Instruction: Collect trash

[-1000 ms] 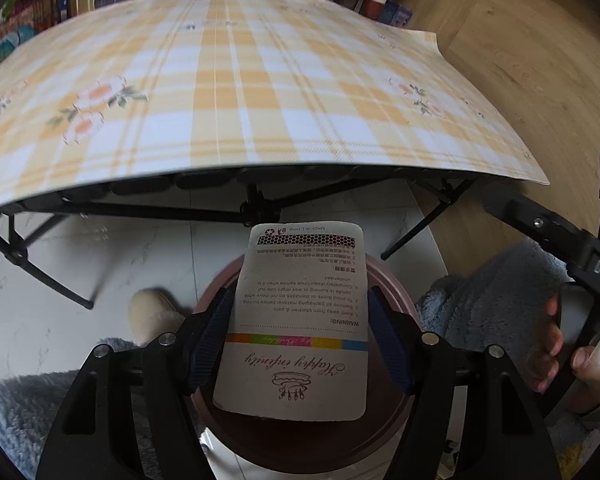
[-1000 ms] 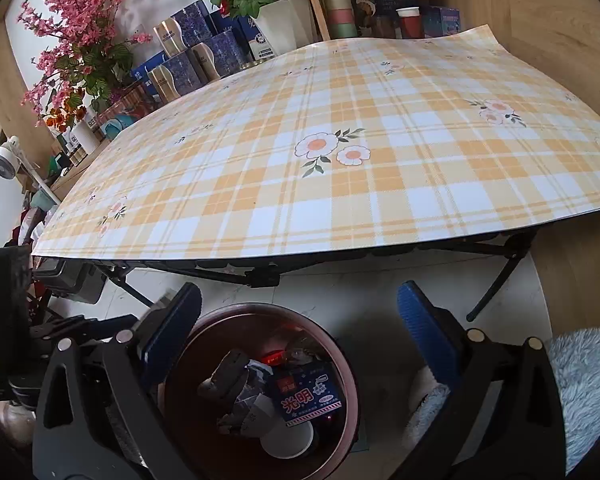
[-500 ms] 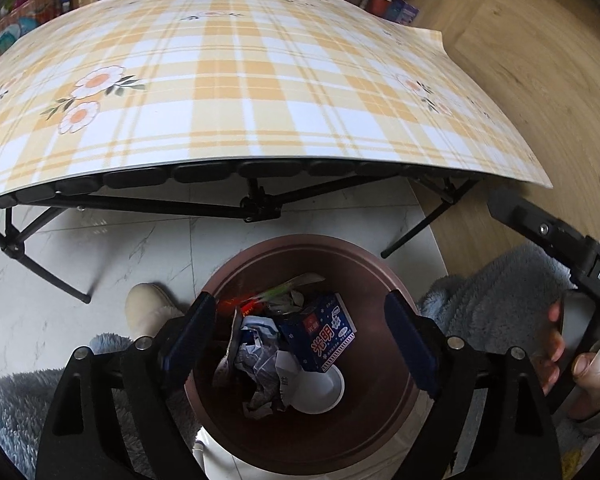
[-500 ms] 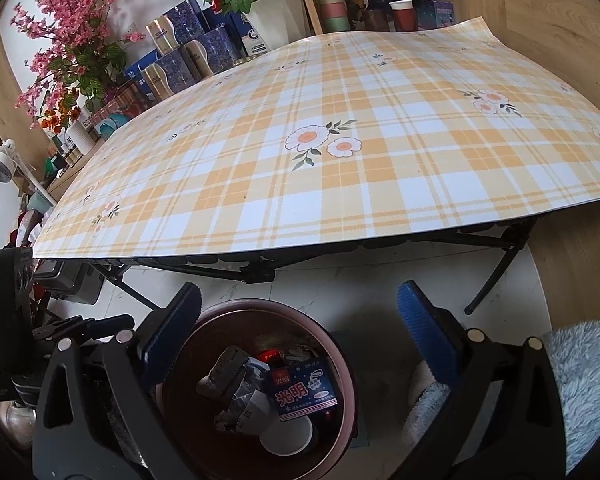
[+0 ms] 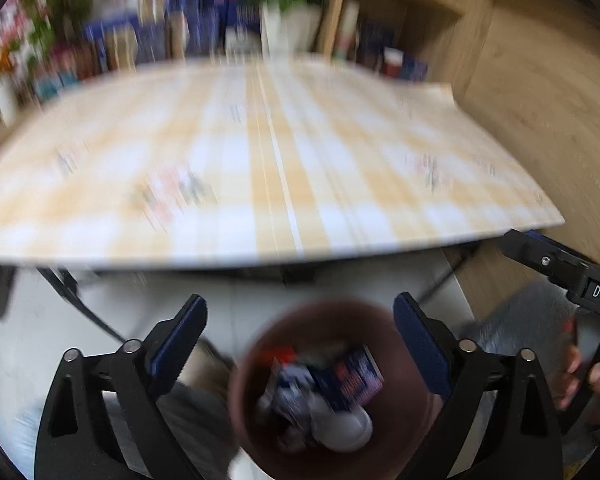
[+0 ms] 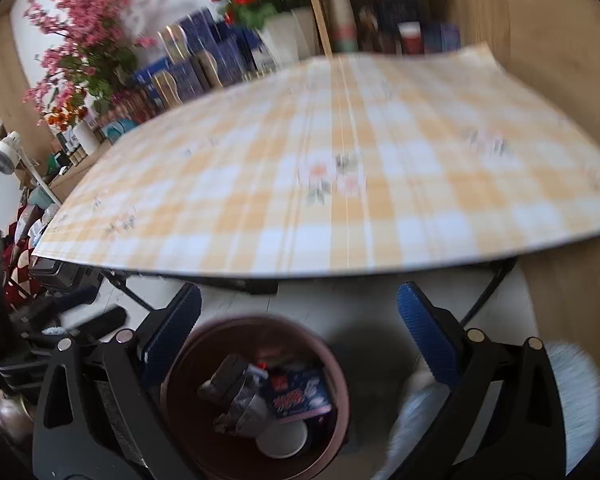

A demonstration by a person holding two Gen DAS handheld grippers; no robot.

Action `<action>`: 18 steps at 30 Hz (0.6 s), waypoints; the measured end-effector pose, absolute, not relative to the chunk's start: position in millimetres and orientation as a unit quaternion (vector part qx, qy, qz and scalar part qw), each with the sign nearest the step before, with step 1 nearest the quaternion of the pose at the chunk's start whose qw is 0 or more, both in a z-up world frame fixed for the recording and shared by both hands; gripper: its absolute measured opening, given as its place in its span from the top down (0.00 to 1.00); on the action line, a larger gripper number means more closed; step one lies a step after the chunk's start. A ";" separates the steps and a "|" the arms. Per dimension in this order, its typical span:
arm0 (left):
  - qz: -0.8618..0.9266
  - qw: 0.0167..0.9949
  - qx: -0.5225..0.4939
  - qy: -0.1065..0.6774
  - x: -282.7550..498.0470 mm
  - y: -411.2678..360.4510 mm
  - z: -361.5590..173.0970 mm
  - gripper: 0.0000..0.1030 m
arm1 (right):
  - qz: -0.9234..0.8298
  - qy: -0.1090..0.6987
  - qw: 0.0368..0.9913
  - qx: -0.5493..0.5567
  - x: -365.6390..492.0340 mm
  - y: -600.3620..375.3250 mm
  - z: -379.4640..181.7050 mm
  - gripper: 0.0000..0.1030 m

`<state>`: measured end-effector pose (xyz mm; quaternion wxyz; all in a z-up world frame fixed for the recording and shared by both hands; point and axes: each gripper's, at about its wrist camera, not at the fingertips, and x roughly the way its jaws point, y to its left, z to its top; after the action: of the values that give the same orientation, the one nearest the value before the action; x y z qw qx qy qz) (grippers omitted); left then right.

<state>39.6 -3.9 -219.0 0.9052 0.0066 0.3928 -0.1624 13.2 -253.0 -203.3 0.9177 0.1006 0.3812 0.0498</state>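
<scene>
A round brown bin stands on the white floor below the table's front edge. It holds a blue snack packet, a white cup and crumpled wrappers. My left gripper hangs above the bin, its jaws opening wide with nothing between them. In the right wrist view the same bin shows the blue packet, the white cup and a dark crumpled wrapper. My right gripper is open and empty, above and to the right of the bin.
A folding table under a yellow plaid cloth overhangs the floor just beyond the bin, its black legs beneath. Boxes, cups and flower pots line the shelves behind. A wooden wall is on the right. A fluffy grey slipper is near the bin.
The left jaws spread wide and the white printed card they held is gone from between them. Both views have risen and tilted up, so the bin sits lower and the table fills more.
</scene>
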 end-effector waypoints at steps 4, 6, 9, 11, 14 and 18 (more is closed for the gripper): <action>-0.144 0.934 0.018 0.326 31.6 3.6 -163.8 0.06 | 0.050 0.325 0.941 0.074 7.3 -256.4 -151.8 0.06; -0.138 0.943 0.008 0.303 30.1 8.3 -136.2 0.06 | 0.053 0.305 0.949 0.067 7.2 -256.7 -124.5 0.06; -0.130 0.958 -0.010 0.255 24.7 17.2 -85.9 0.06 | 0.049 0.286 0.955 0.054 10.8 -256.1 -86.1 0.06; -0.132 0.964 -0.007 0.229 21.2 19.9 -59.9 0.06 | 0.034 0.275 0.961 0.025 12.4 -251.3 -60.7 0.06; -0.128 0.971 0.009 0.203 17.3 23.5 -27.1 0.06 | 0.037 0.248 0.968 0.007 8.5 -245.9 -28.1 0.06; -0.133 0.976 0.004 0.172 10.4 31.5 5.2 0.06 | 0.030 0.231 0.972 -0.010 3.7 -240.2 1.2 0.06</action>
<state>10.4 31.5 5.2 0.9760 0.0043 0.1723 -0.1332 3.7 -240.2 1.2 0.9723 -0.0104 0.2314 0.0299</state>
